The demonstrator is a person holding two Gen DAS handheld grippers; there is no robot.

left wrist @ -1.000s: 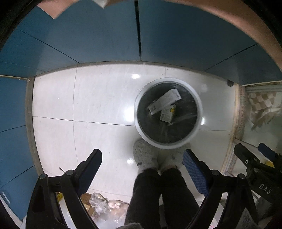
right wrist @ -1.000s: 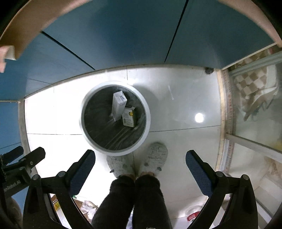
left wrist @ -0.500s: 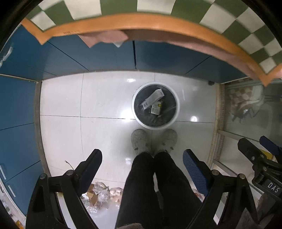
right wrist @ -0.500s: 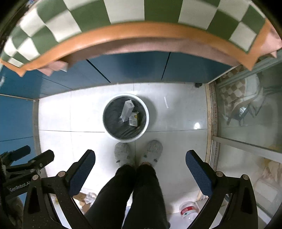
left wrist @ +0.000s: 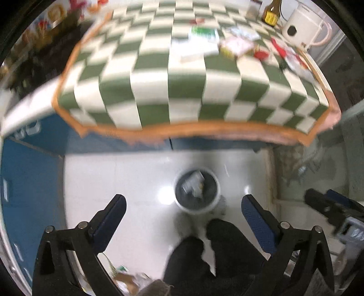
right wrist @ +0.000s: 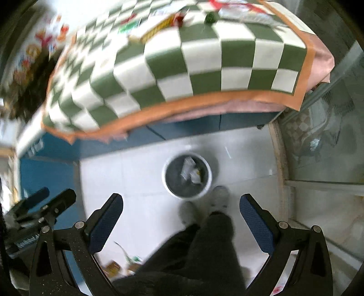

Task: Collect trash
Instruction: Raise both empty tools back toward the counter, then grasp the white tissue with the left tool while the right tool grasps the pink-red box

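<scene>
A round white-rimmed trash bin with a dark liner stands on the floor far below and holds a few boxes; it also shows in the right wrist view. Loose wrappers and boxes lie on the far part of a green-and-white checkered tablecloth, also seen in the right wrist view. My left gripper is open and empty, high above the floor. My right gripper is open and empty too. Both views are blurred.
A white appliance and a dark bottle stand at the table's far right. Blue cabinets line the left. The person's legs and feet are beside the bin. Scraps lie on the floor. Glass door at right.
Both grippers have risen and tilted up from close over the bin. The bin now looks small and the tabletop with its litter has come into view. Both stay open.
</scene>
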